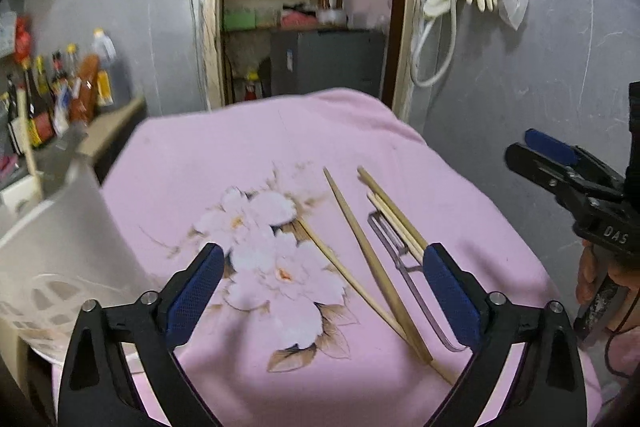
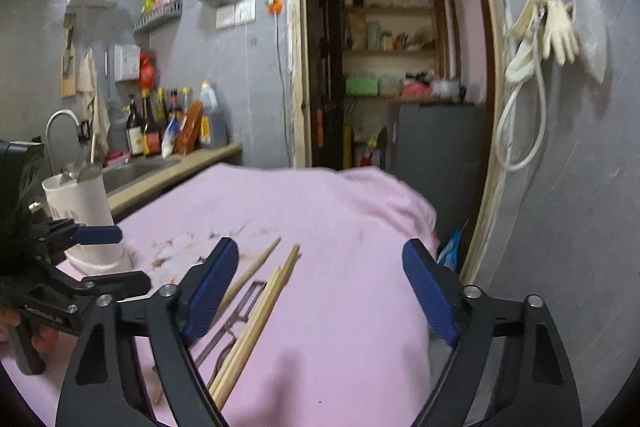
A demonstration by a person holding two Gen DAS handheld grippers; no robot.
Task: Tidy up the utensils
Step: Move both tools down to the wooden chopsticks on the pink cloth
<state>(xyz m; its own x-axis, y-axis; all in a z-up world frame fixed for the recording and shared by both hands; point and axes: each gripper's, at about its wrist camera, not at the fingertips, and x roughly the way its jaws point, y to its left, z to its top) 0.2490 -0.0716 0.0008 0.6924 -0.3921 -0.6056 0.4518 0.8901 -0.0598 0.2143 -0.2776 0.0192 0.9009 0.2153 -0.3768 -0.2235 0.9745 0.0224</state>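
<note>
Several wooden chopsticks point(image 1: 354, 235) and a peeler point(image 1: 390, 239) with a clear handle lie on a pink flowered cloth point(image 1: 240, 155). My left gripper point(image 1: 326, 259) hovers over them, open, its right pad close to the peeler; nothing is gripped. A white perforated utensil holder point(image 1: 64, 239) stands at the cloth's left edge. In the right wrist view the chopsticks point(image 2: 264, 311) and peeler point(image 2: 250, 301) lie by the left finger of my right gripper point(image 2: 320, 259), which is open and empty. The holder point(image 2: 80, 207) has spoons in it. Each gripper shows in the other's view: right point(image 1: 520, 145), left point(image 2: 134, 259).
A counter with sauce bottles point(image 2: 160, 127) and a sink with a tap point(image 2: 60, 123) lies behind the holder. An open doorway with shelves point(image 2: 388, 47) faces me. Gloves and a hose point(image 2: 540, 35) hang on the grey wall at the right. The cloth drops off at its far edge.
</note>
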